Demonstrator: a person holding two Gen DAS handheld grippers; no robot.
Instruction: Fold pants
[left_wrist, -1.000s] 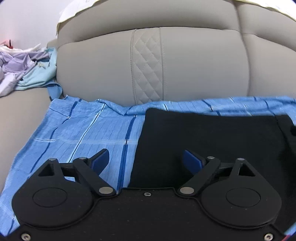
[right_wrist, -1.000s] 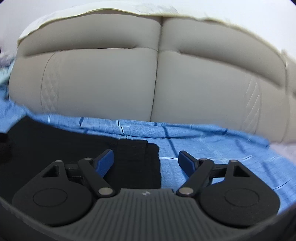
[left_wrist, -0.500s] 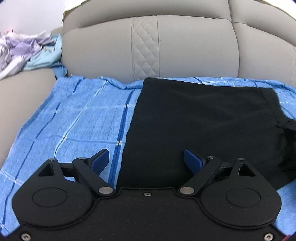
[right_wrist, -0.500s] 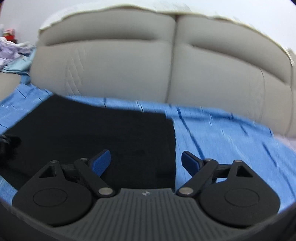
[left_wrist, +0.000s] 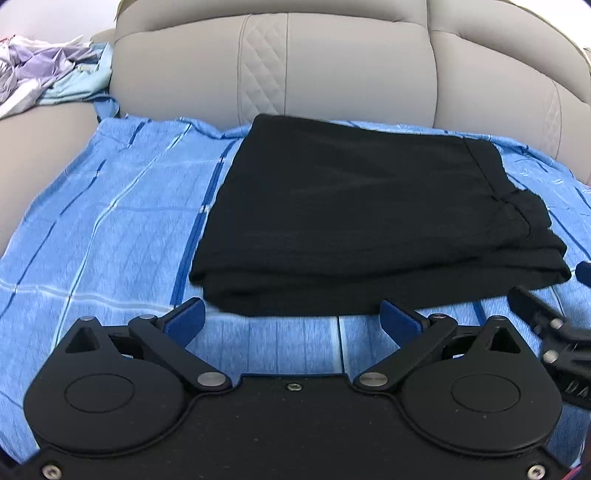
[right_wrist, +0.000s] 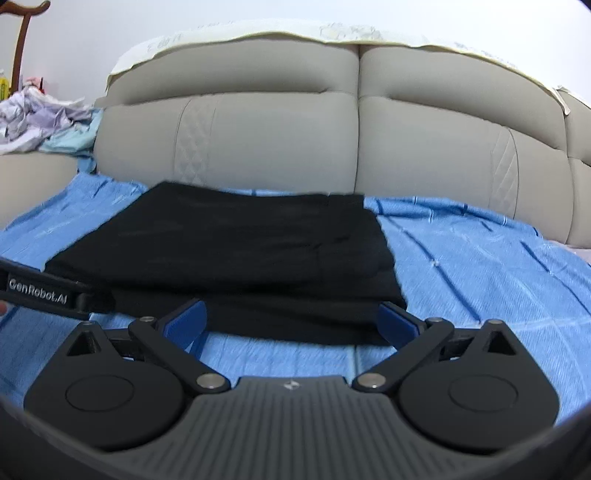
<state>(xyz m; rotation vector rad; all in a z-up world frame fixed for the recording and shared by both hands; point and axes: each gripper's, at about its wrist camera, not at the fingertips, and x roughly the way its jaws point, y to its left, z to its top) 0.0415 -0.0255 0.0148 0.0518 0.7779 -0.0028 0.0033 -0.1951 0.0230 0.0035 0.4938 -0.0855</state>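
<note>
The black pants (left_wrist: 354, 218) lie folded in a flat rectangle on the blue striped sheet (left_wrist: 110, 236). They also show in the right wrist view (right_wrist: 236, 254). My left gripper (left_wrist: 291, 319) is open and empty, just in front of the fold's near edge. My right gripper (right_wrist: 291, 319) is open and empty, at the near right part of the pants. Part of the right gripper shows at the right edge of the left wrist view (left_wrist: 554, 325). The left gripper's body shows at the left in the right wrist view (right_wrist: 48, 291).
A beige sofa backrest (left_wrist: 332, 66) rises right behind the pants. A heap of loose clothes (left_wrist: 48, 70) lies on the far left of the sofa (right_wrist: 40, 118). The blue sheet spreads out to the right (right_wrist: 480, 266).
Both grippers have pulled back toward me and risen, so the whole folded pants now show in front of them. The jaws stayed open.
</note>
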